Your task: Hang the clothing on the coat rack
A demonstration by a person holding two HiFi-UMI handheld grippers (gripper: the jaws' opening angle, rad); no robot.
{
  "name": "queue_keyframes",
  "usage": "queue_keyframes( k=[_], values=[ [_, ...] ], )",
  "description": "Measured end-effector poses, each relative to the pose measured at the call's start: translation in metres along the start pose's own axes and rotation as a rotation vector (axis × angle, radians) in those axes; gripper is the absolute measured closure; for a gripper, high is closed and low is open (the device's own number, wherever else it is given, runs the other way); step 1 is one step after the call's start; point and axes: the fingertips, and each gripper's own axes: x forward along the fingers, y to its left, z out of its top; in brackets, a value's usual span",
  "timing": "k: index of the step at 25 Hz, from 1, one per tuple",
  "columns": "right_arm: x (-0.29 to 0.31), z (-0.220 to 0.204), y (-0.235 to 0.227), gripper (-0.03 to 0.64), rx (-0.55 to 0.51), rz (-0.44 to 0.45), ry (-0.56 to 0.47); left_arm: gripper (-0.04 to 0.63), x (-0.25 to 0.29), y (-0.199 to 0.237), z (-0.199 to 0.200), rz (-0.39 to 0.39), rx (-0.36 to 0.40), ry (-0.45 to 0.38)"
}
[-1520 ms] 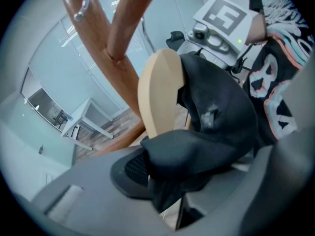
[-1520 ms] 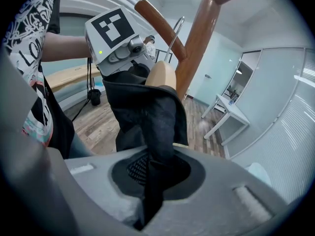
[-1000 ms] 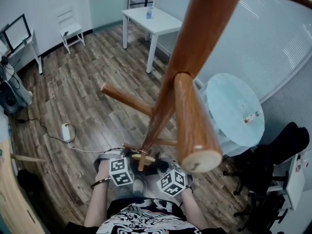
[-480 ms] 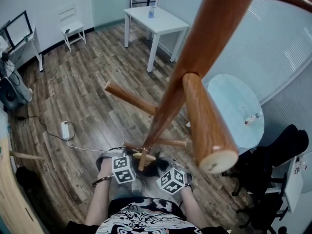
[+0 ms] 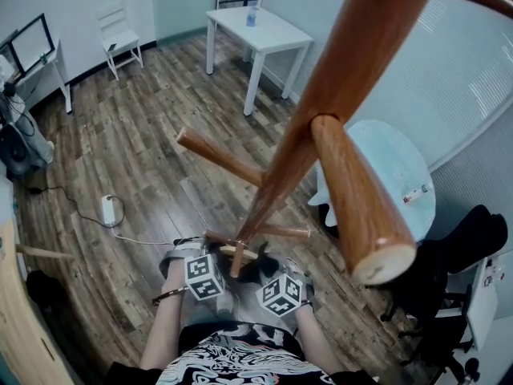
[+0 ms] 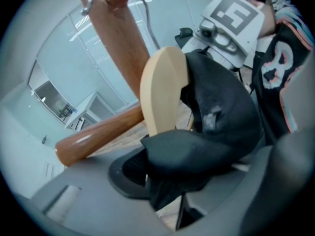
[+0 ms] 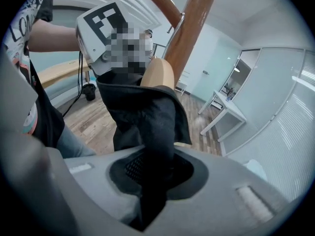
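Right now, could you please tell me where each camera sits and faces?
Head view: on the person's head, steeply down past the coat rack; both forearms show.
Left gripper view: on the left gripper, along jaws gripping the dark garment on a hanger.
Right gripper view: on the right gripper; jaws, just opening, with that garment between.
Shared: both gripper views show garment, hanger, rack.

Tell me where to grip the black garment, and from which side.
Probably pinch the black garment at the folds draped off each end of the wooden hanger, approaching from the outer sides: the cloth bunches there, while the hanger's middle is by the rack pole.
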Motion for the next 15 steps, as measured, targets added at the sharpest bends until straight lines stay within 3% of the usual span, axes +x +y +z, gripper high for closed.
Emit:
queue_keyframes(
  k=[15],
  values=[
    [-0.001,-0.001,0.0,0.504,0.029,-0.009,-0.019,0.491,-0.002,0.018,-0.014,0.096,-0.025,0.017]
  ],
)
